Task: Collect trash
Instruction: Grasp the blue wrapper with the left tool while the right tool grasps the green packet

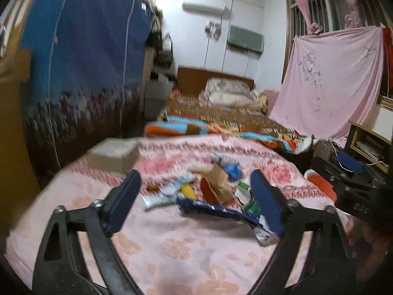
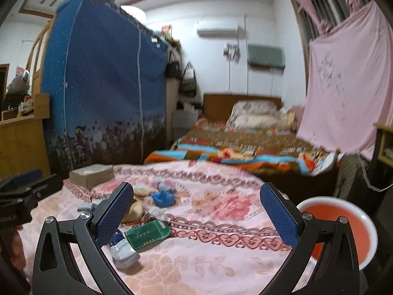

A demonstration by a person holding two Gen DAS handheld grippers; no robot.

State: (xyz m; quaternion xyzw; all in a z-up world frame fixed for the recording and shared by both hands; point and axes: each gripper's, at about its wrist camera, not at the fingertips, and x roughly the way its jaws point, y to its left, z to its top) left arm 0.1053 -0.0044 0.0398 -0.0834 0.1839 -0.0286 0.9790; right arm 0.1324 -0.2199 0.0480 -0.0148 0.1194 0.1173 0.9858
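Two grippers are up over my pink floral bedspread (image 1: 186, 253), neither holding anything. On the left sits a cardboard box (image 1: 113, 156). My left gripper (image 1: 196, 206) stands fairly wide, its pads clear of the trash pile (image 1: 208, 191) on the bed: a brown paper bag (image 1: 219, 182), a dark blue wrapper (image 1: 216, 211), a blue crumple (image 1: 233, 169). My right gripper (image 2: 199, 217) is spread wide, a green packet (image 2: 147, 233) lying just beside its left finger. A red basin (image 2: 343, 221) waits at the bed's right edge.
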